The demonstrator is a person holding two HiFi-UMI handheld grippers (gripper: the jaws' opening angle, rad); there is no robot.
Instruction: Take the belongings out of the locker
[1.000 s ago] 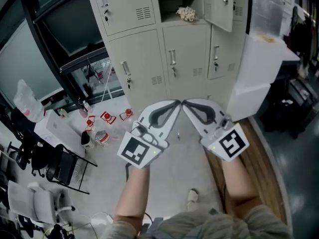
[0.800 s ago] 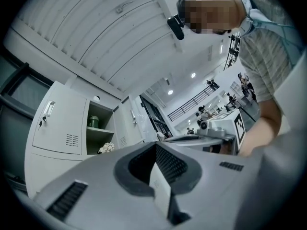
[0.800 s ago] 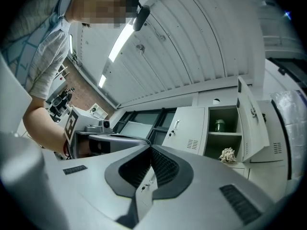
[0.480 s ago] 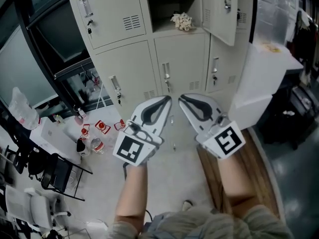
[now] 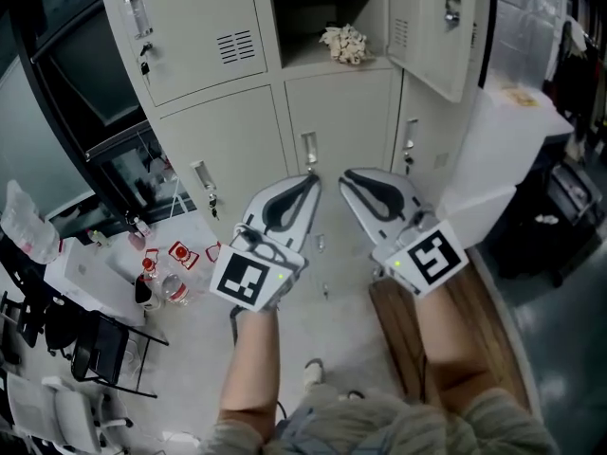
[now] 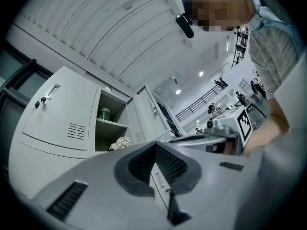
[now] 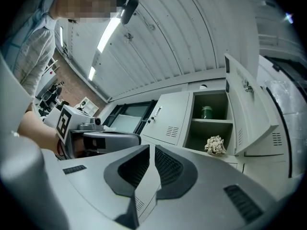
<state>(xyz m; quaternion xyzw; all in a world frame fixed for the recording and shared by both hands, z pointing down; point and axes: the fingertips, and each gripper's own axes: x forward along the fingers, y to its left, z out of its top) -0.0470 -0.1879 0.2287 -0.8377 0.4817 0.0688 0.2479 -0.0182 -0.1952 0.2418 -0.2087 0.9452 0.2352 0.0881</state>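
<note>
The open locker compartment [image 5: 313,12] is straight ahead at the top of the head view, its door [image 5: 441,27] swung out to the right. A crumpled cream cloth [image 5: 345,43] lies on its lower shelf, and it also shows as the cloth [image 7: 215,145] [image 6: 119,143] in both gripper views. A green jar [image 7: 206,112] [image 6: 104,113] stands on the shelf above. My left gripper [image 5: 309,180] [image 6: 156,145] and right gripper [image 5: 346,176] [image 7: 152,147] are side by side below the compartment, well short of it. Both are shut and hold nothing.
Shut locker doors [image 5: 218,150] surround the open one. Bottles and red-capped items [image 5: 175,254] lie on the floor at left, near a black chair [image 5: 104,335]. A white box-like cabinet [image 5: 493,150] stands at right, with a wooden floor strip [image 5: 446,349] below it.
I have stepped closer to the lockers, so the open compartment looms larger. Both grippers rose a little toward it and stay shut.
</note>
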